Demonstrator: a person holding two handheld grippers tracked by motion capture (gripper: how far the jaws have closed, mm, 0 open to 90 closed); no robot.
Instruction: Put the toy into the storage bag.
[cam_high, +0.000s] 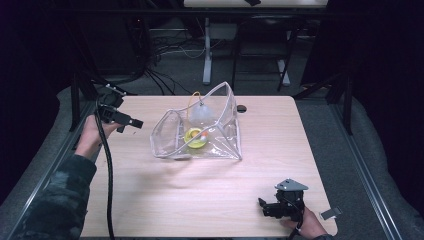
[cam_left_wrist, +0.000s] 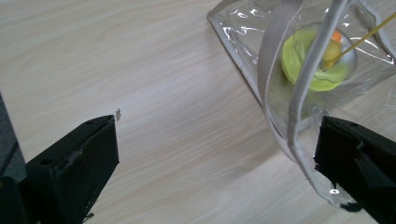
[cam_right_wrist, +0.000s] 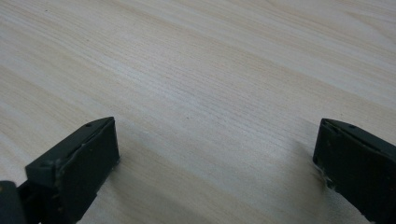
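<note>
Standing near the middle of the table (cam_high: 200, 200), toward its far edge, a clear plastic bag (cam_high: 200, 132) with pale trim is seen from the high view, its mouth gaping; a yellow-green round thing (cam_high: 196, 137) and a whitish lump (cam_high: 202, 115) lie inside, hard to make out. The left gripper (cam_high: 131, 122) is held at the left edge, the right gripper (cam_high: 263, 205) near the near right corner, well apart from the bag.

From the left gripper view, the jaws are spread wide and hold nothing; the bag (cam_left_wrist: 280, 93) is cut off at the right, its strap crossing the round thing (cam_left_wrist: 299, 56).

From the right gripper view, jaws equally wide are seen over bare wood (cam_right_wrist: 210, 84), empty.
</note>
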